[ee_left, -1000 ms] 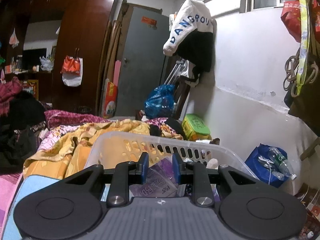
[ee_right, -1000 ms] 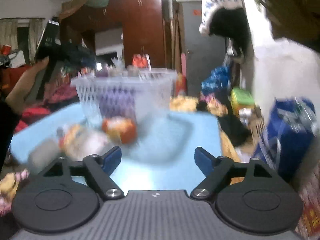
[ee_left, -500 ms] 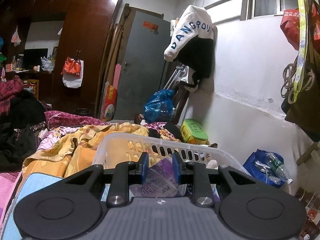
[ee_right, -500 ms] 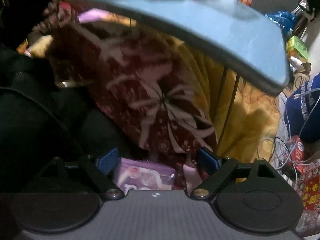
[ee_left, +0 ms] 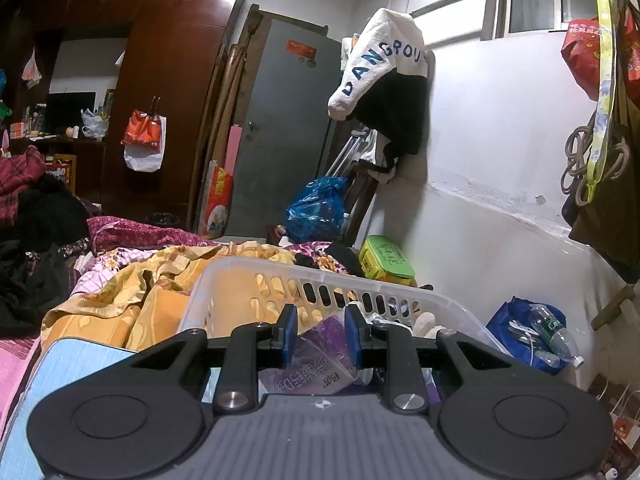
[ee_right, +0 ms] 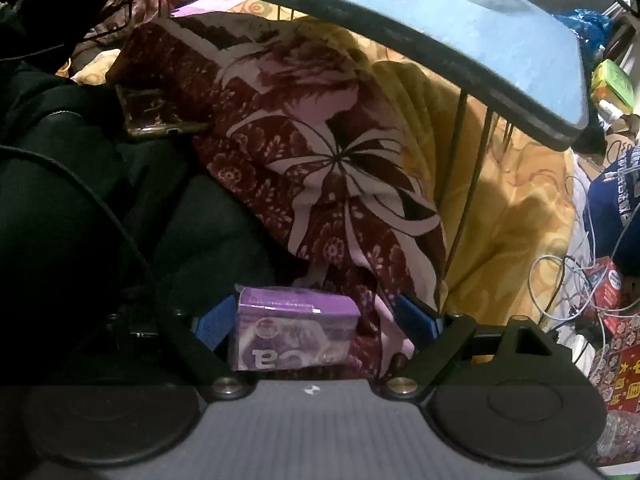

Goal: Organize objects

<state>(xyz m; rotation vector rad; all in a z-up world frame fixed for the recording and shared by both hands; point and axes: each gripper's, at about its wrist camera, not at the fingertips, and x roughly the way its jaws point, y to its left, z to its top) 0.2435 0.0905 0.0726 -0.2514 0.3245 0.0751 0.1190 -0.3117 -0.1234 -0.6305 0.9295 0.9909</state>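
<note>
My left gripper (ee_left: 321, 334) hovers at the near side of a white slotted basket (ee_left: 400, 292). Its fingers stand a narrow gap apart, and whether they pinch the hidden near rim I cannot tell. A purple pack (ee_left: 316, 368) lies inside the basket. In the right wrist view, my right gripper (ee_right: 316, 320) is low, below the blue table (ee_right: 480, 32), and wide open. A purple tissue pack (ee_right: 296, 332) lies on the bedding between its fingers, close to the left one and apart from the right one.
A maroon flowered quilt (ee_right: 332, 168) and a yellow blanket (ee_right: 508, 216) are heaped under the table beside its thin metal legs (ee_right: 460, 184). Dark cloth and a cable (ee_right: 100, 208) fill the left. Cords and boxes (ee_right: 600, 292) lie on the floor at right.
My right gripper swung down from table height to under the table and closed in on the purple tissue pack, which now lies between its open fingers. The left gripper stayed nearly still.
</note>
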